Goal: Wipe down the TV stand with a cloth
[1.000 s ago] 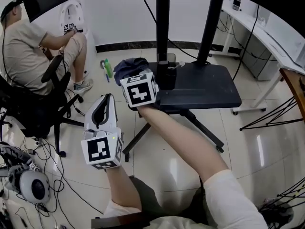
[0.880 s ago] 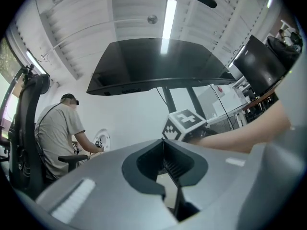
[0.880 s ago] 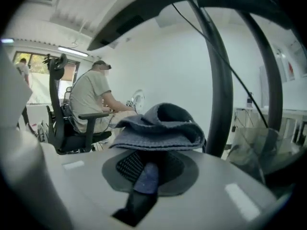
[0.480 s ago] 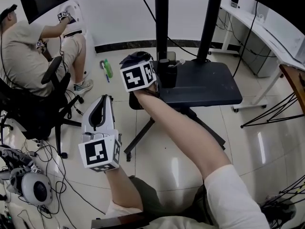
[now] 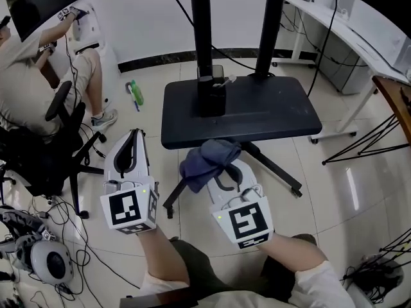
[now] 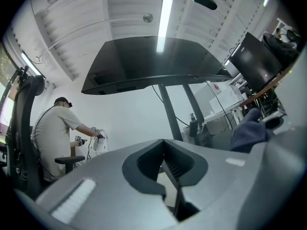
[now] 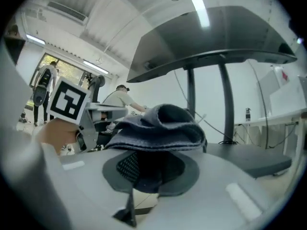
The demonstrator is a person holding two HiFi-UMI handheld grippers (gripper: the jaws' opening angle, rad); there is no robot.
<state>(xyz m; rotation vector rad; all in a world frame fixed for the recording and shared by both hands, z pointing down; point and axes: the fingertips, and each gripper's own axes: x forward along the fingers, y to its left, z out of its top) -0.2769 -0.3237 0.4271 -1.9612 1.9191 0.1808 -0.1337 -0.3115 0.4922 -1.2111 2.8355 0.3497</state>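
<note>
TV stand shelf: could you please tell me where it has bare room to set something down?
On the shelf, the right half, from the right pole to the front edge, is bare, and so is the front left strip. The rear left is crowded: a black box sits against the left pole.

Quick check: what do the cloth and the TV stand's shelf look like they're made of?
Cloth: soft, thick fabric, dark blue-grey, perhaps microfibre or terry; it bunches in loose, rounded folds.
Shelf: rigid dark panel with a satin finish, likely painted metal or coated board; it is flat, with rounded corners and a faint sheen.
</note>
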